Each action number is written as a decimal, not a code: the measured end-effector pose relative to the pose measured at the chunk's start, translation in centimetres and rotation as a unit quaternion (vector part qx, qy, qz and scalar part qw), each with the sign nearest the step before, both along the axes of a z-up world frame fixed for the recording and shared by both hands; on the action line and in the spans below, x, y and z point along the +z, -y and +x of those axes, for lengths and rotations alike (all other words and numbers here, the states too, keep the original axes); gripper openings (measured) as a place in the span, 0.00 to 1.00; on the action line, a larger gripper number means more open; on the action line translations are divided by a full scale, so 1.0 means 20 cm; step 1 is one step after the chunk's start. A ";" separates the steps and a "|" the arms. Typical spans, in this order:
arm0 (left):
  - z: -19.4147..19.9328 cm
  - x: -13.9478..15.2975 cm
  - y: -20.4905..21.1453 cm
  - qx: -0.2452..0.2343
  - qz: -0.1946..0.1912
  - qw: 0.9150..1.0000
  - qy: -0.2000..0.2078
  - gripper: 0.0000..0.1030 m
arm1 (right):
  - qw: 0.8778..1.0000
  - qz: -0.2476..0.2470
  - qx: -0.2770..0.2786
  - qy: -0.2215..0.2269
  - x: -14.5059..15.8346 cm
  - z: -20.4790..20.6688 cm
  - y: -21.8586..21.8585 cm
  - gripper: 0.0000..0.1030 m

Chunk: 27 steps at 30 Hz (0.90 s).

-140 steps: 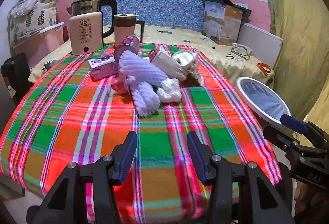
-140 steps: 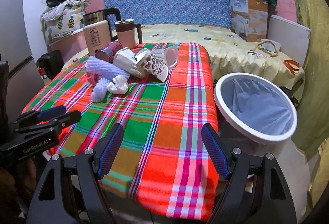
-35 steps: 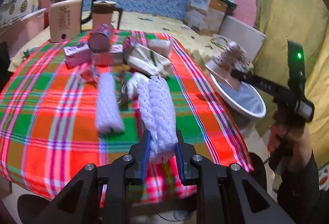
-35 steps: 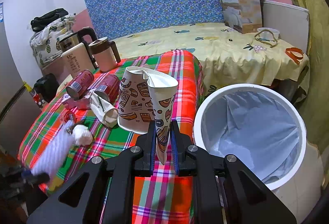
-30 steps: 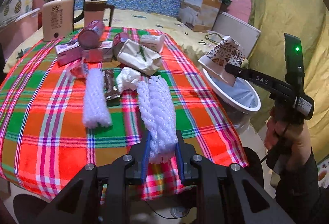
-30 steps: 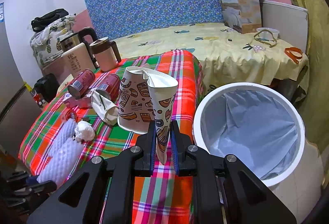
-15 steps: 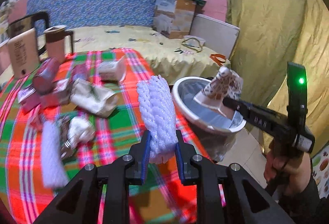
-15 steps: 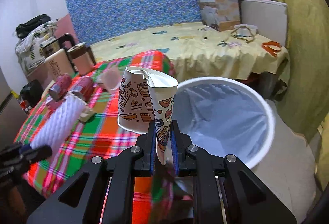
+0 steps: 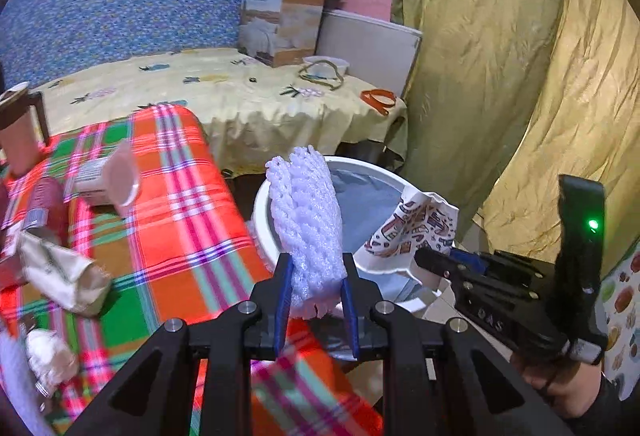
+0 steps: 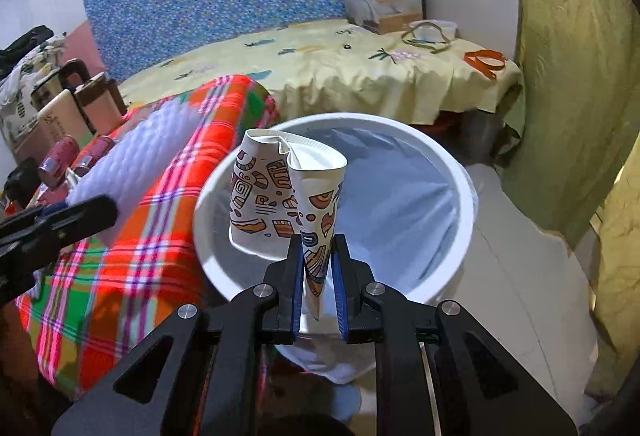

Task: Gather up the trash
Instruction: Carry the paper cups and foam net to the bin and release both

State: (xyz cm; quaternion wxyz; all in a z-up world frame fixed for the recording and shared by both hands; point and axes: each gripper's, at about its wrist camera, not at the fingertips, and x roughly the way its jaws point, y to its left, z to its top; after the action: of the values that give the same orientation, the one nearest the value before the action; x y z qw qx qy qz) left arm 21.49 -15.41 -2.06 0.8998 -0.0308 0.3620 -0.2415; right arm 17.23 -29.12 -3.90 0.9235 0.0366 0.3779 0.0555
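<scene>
At the left of the left wrist view, much trash is left on the plaid surface (image 9: pixel 180 220): a can (image 9: pixel 42 204), a crumpled paper bag (image 9: pixel 60 272), a white wad (image 9: pixel 48 356) and a clear cup (image 9: pixel 122 176). At centre, the left gripper (image 9: pixel 314 294) has its jaws clenched on a foam net (image 9: pixel 306 224), held beside the bin (image 9: pixel 262 220) rim. At right, the right gripper (image 10: pixel 316 282) grasps a crushed paper cup (image 10: pixel 280 192) over the bin's open mouth. Nothing shows inside the liner, so collecting looks barely begun; both pieces are yet to be dropped.
</scene>
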 end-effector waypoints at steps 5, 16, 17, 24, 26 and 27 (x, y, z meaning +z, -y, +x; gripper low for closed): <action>0.09 -0.07 0.09 -0.021 0.000 1.000 -0.016 0.24 | 1.000 -0.004 -0.010 -0.012 -0.03 0.00 0.04 0.16; 0.15 -0.12 0.11 -0.029 -0.017 0.999 -0.029 0.29 | 0.999 -0.004 -0.024 -0.021 -0.04 0.00 0.09 0.18; 0.15 -0.12 0.10 -0.029 -0.019 0.999 -0.029 0.29 | 0.999 -0.003 -0.025 -0.020 -0.04 0.01 0.09 0.18; 0.13 -0.10 0.05 -0.018 -0.028 0.999 -0.026 0.30 | 1.000 0.001 -0.026 -0.009 -0.01 -0.02 0.09 0.18; 0.12 -0.08 0.03 -0.014 -0.031 0.999 -0.023 0.30 | 1.000 0.001 -0.025 -0.003 0.01 -0.03 0.08 0.18; 0.11 -0.07 0.03 -0.013 -0.031 0.999 -0.022 0.30 | 1.000 0.001 -0.025 -0.001 0.01 -0.03 0.08 0.19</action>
State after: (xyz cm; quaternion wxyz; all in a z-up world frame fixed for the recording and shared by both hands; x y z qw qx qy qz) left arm 23.65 -15.96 -3.56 0.8872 -0.0596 0.3742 -0.2633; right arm 16.66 -30.70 -3.65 0.9241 0.0472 0.3778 0.0332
